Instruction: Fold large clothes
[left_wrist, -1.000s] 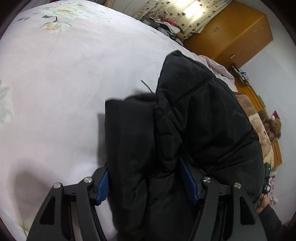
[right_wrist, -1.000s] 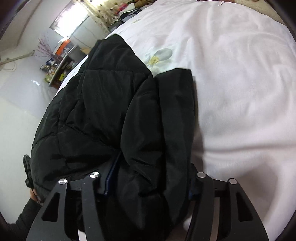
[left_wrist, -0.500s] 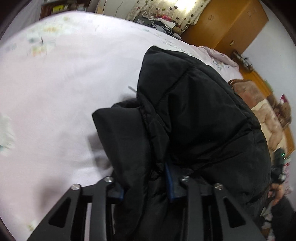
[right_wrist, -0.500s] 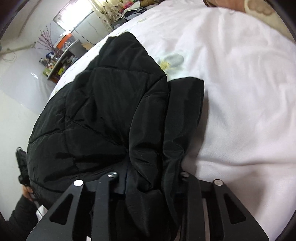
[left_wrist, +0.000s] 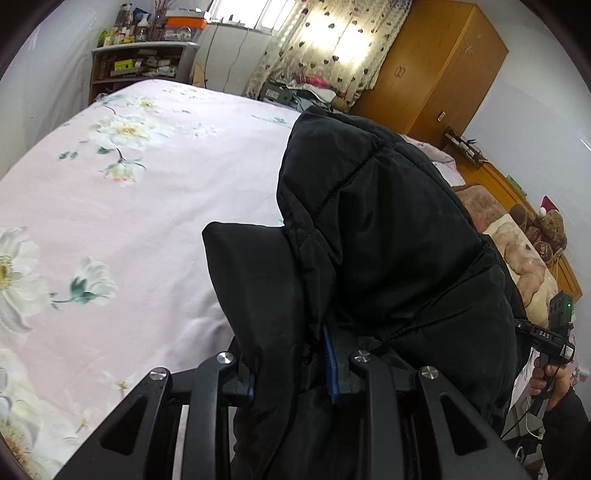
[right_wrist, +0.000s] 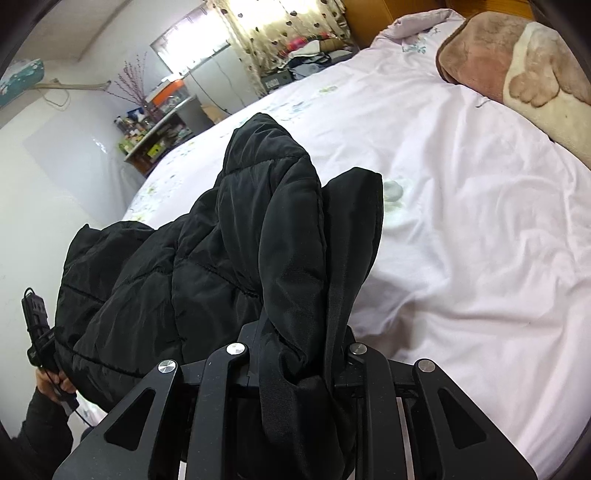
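A black quilted puffer jacket (left_wrist: 388, 236) hangs lifted above the pale pink floral bedsheet (left_wrist: 122, 206). My left gripper (left_wrist: 291, 373) is shut on a bunched fold of it, the blue pads pressing the fabric. In the right wrist view the same jacket (right_wrist: 229, 258) rises in a peak over the sheet (right_wrist: 461, 240). My right gripper (right_wrist: 299, 362) is shut on another fold, its pads hidden by the cloth. The jacket spans between the two grippers.
A brown and cream plush blanket (right_wrist: 517, 74) lies at the bed's head. A wooden wardrobe (left_wrist: 436, 66), curtained window (left_wrist: 325, 40) and cluttered shelf (left_wrist: 136, 62) stand beyond the bed. A teddy bear (left_wrist: 546, 229) sits at the right.
Both grippers closed from open onto the jacket folds, then lifted the jacket up off the bed; the views tilted up and now show the room.
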